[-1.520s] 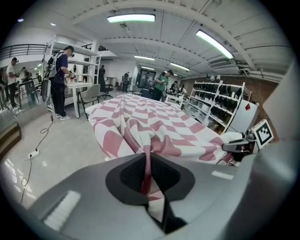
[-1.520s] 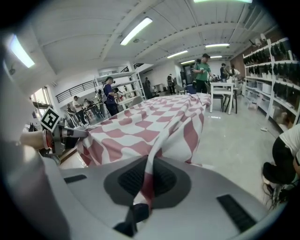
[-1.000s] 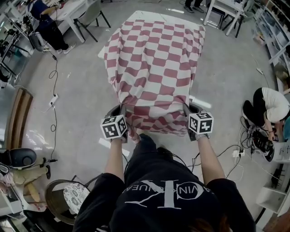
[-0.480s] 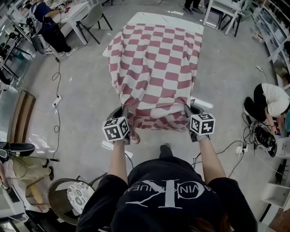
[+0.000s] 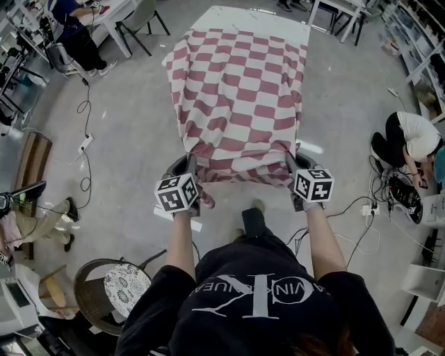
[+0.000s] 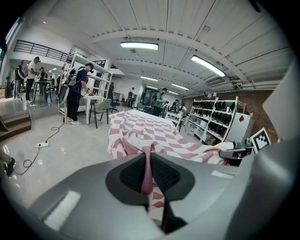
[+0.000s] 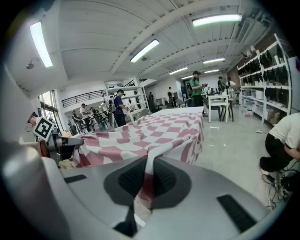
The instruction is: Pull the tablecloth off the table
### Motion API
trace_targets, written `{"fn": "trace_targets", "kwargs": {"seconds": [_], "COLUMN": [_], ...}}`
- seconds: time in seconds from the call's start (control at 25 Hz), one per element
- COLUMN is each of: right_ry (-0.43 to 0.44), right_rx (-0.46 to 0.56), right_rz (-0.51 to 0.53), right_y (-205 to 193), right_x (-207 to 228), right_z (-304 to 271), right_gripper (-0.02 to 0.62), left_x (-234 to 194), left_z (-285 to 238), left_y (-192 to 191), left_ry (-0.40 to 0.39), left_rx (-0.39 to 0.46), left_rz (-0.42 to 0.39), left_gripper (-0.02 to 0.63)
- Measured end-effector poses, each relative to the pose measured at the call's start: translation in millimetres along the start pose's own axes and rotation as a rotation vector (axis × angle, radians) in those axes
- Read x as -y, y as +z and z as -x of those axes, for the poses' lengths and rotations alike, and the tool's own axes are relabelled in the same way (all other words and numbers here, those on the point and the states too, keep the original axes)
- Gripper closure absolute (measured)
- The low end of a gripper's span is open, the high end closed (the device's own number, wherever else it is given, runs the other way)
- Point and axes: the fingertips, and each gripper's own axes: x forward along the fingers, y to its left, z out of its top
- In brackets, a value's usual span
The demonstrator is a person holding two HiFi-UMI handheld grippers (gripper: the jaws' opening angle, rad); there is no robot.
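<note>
1. A person's black printed T-shirt (image 5: 250, 299) fills the bottom of the head view, and two bare forearms are stretched forward from it.
2. A grey two-jaw left gripper (image 6: 147, 172) and a matching right gripper (image 7: 149, 180) are held side by side and well apart, each topped by a white cube with black square markers.
3. The jaws of the left gripper are clenched on a bunched fold of the red-and-white checked fabric tablecloth (image 5: 240, 97); the fold is seen pinched between the dark ribbed pads (image 6: 129, 174).
4. The jaws of the right gripper are likewise clamped on a gathered fold of the same cloth, with a loose tail hanging below them.
5. The near edge of the tablecloth is held up at its two corners and sags between the grippers.
6. Beyond the grippers, the rest of the cloth is spread along the long white rectangular table (image 5: 254, 17) and hangs down its sides; a strip of tabletop is left bare at the far end.
7. On the grey polished floor (image 5: 118, 146), a round stool with a patterned cushion (image 5: 125, 288) is seen near left, and a crouching person in a white top (image 5: 411, 142) at right among black cables.
8. A grey chair (image 5: 142, 15) stands far left.
</note>
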Motion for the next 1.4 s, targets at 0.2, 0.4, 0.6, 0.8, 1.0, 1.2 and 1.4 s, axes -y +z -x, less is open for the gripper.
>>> {"fn": "trace_targets", "kwargs": {"seconds": [0.2, 0.4, 0.6, 0.8, 1.0, 1.2, 1.4], "right_ry": [-0.002, -0.001, -0.016, -0.023, -0.032, -0.015, -0.011], "right_rx": [0.019, 0.071, 0.075, 0.098, 0.122, 0.136, 0.17], "right_rz": [0.004, -0.03, -0.066, -0.049, -0.04, -0.03, -0.031], "right_y": [22.5, 52.1, 48.3, -20.1, -33.4, -28.6, -22.7], "right_x": [-7.9, -30.0, -39.5, -32.6, -22.6, -14.2, -4.8], "right_z": [9.0, 31.4, 47.3, 89.5, 118.9, 139.1, 153.1], "right_gripper": [0.572, 0.572, 0.572, 0.572, 0.572, 0.572, 0.572], "left_x": [1.6, 5.7, 10.9, 36.9, 57.0, 75.9, 90.5], "left_z": [10.6, 35.9, 41.9, 64.5, 82.8, 98.8, 109.1], "left_y": [20.4, 53.8, 58.7, -6.9, -22.6, -20.9, -27.4], "left_ry": [-0.001, -0.01, -0.048, -0.071, -0.07, -0.056, -0.049], "left_rx": [0.019, 0.068, 0.078, 0.098, 0.126, 0.151, 0.164], "left_rz": [-0.021, -0.065, -0.074, -0.093, -0.086, -0.078, -0.072], "left_gripper": [0.571, 0.571, 0.571, 0.571, 0.571, 0.571, 0.571]}}
